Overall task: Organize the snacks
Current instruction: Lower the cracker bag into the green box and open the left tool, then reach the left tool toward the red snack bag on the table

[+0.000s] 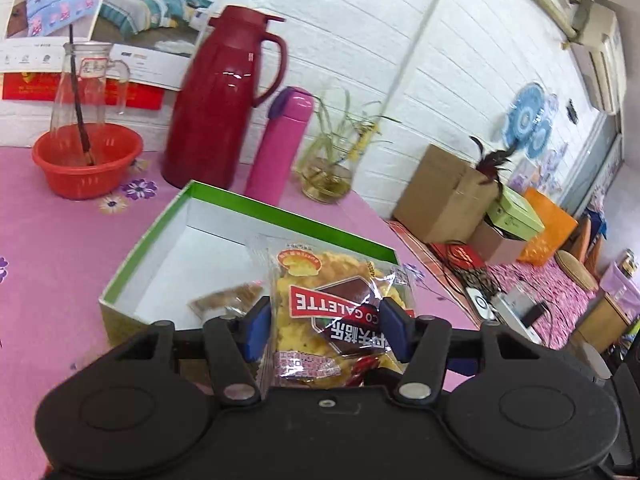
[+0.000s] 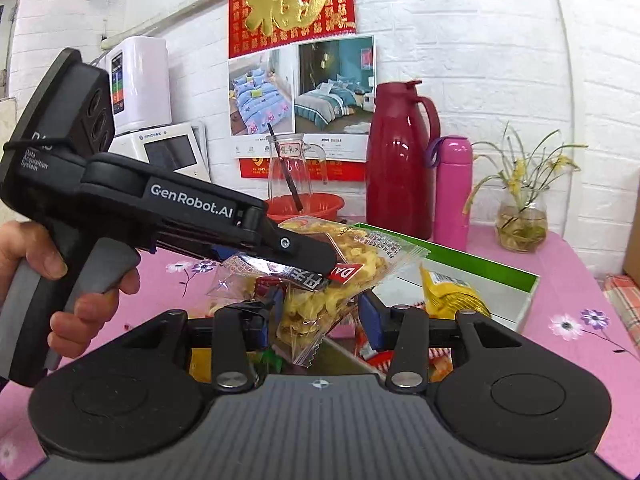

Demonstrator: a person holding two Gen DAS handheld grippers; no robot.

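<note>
We've got both tongs busy: the left gripper [image 1: 325, 330] is clamped on a clear crinkly plastic packet of yellow galette biscuits [image 1: 340, 304], lifted just in front of the open green-edged white cardboard box [image 1: 168, 248]. The right gripper [image 2: 316, 322] pinches a similar clear biscuit packet [image 2: 304, 320]. They're light, slippery and crumbly, so grab the sealed edge, gently.
</note>
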